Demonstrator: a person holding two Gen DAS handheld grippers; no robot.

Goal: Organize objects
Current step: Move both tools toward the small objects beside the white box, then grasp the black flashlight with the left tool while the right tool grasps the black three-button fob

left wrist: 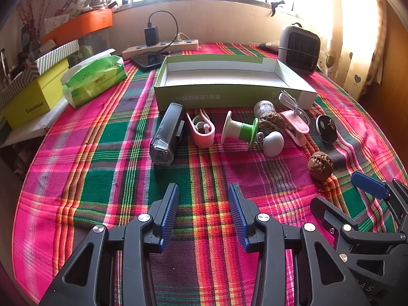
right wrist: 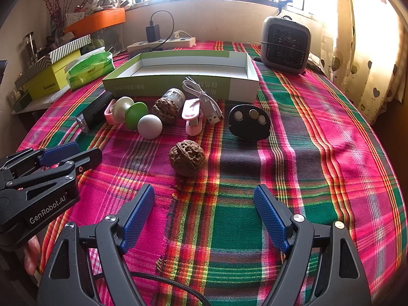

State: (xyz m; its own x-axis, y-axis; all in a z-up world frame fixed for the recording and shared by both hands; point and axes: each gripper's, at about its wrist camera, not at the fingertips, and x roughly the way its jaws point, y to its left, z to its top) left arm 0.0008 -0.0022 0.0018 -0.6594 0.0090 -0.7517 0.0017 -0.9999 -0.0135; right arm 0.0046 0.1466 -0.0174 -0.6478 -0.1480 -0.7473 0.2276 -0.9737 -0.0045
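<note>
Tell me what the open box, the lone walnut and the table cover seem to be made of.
Open box: looks like printed cardboard, thin folded walls, matte white inside.
Lone walnut: natural shell, brown and deeply wrinkled, with a seam.
Table cover: woven cloth, probably cotton; visible threads in a plaid weave, slight wrinkles.

both my grippers are black plastic frames with triangular cut-outs and round silver screws at the pivots. the left gripper (left wrist: 203, 191) and the right gripper (right wrist: 204, 193) each carry ribbed blue pads (right wrist: 271, 220) on their fingers. white "genrobot.ai" lettering marks the left one's side in the right wrist view, and a braided black cable (right wrist: 163, 281) runs under the right one.
</note>
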